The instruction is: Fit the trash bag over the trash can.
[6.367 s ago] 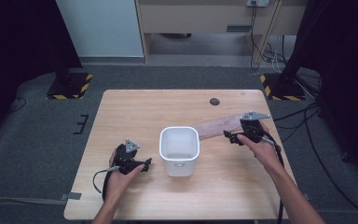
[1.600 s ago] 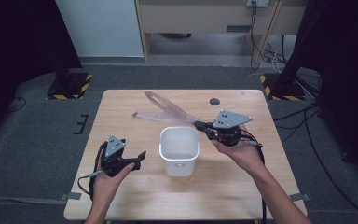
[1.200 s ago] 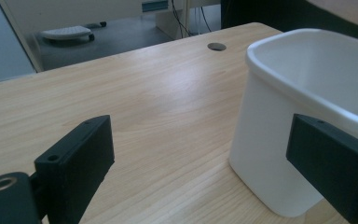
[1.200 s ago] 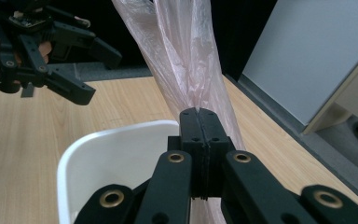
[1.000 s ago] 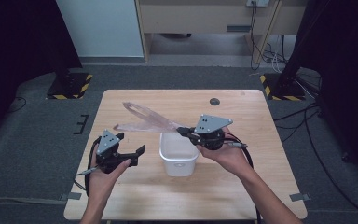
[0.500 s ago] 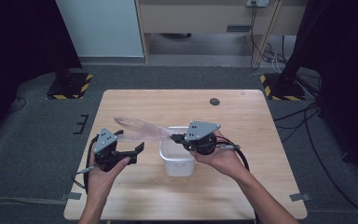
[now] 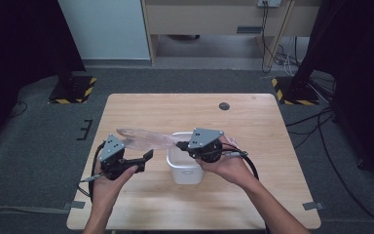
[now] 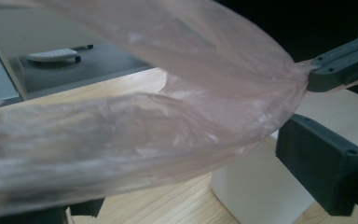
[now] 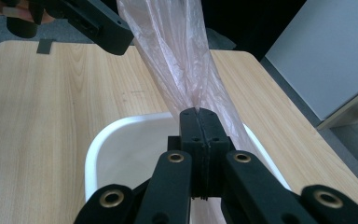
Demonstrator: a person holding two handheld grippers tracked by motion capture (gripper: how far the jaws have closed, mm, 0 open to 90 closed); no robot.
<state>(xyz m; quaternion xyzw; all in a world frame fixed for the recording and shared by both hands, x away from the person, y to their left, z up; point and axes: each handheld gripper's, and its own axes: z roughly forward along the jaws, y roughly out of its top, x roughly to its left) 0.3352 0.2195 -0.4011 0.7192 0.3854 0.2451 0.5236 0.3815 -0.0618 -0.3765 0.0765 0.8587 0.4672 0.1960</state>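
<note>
Pinkish see-through plastic bag [image 7: 143, 138] stretched above the table's [image 7: 253, 204] near-left part.

Crinkled and thin, it gathers to a bunch where my right gripper [image 9: 199, 122] clamps it with jaws pressed together, over the white rounded tub [image 7: 183, 170]. My left gripper [image 7: 143, 158] hangs jaws apart just under the film, gripping nothing. Beyond lies pale grained wood.

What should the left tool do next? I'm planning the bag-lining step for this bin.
Probably close the left tool on the free end of the plastic bag. The right tool is shut on one end above the white bin, and the left jaws stand open beside the film.
</note>
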